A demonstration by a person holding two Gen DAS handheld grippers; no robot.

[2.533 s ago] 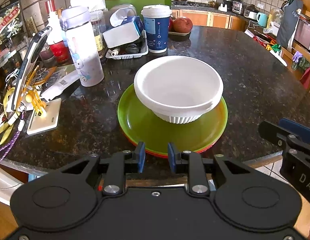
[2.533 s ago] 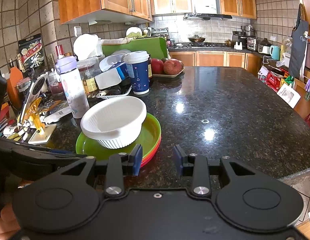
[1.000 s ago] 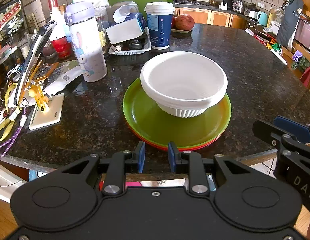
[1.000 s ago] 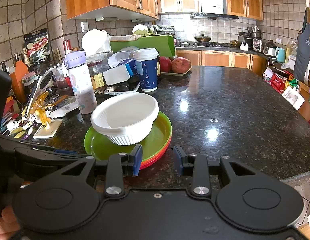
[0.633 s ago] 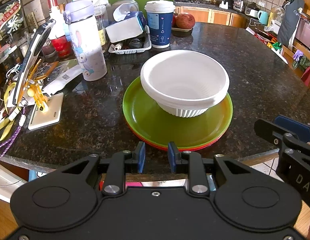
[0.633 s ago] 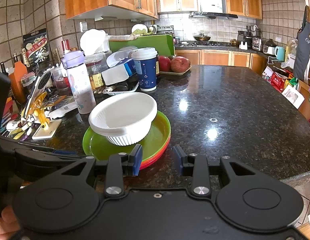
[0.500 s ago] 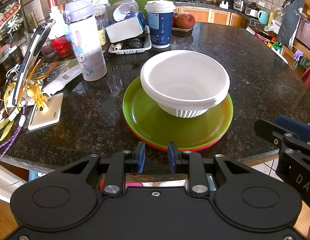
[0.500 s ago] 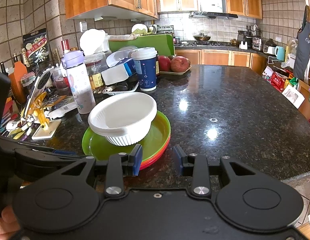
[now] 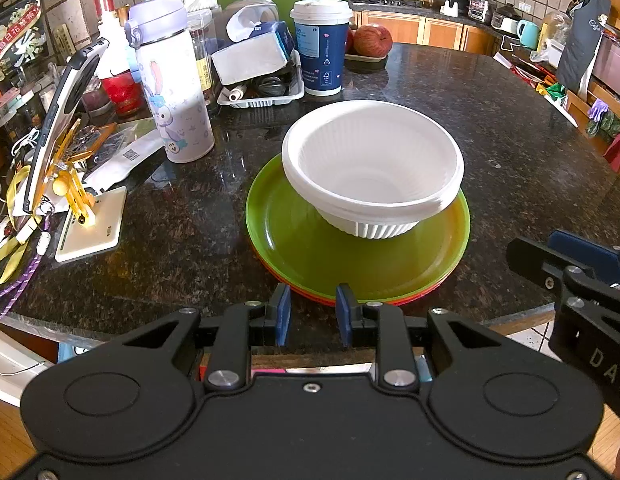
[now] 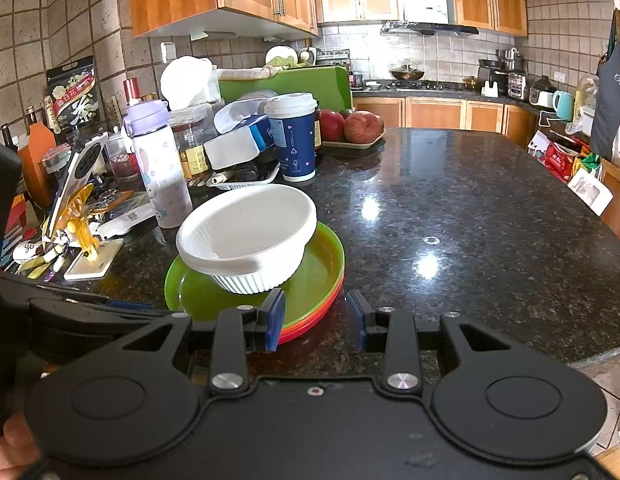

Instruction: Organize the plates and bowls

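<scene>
Kitchen w/ wood cabinets, tiled walls; dark speckled granite surface (image 9: 510, 128). Left hand-held gripper (image 9: 310, 314) and right hand-held gripper (image 10: 316, 320) both slightly spread, pinching nothing, at surface's near edge. Just beyond: white bowl (image 9: 372, 166) on green plate (image 9: 310, 248) atop stacked plates. Clutter, blue cup (image 9: 321, 46) behind.

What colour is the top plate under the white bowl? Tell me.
Lime green, stacked on orange and red plates; the left wrist view shows it best.
</scene>
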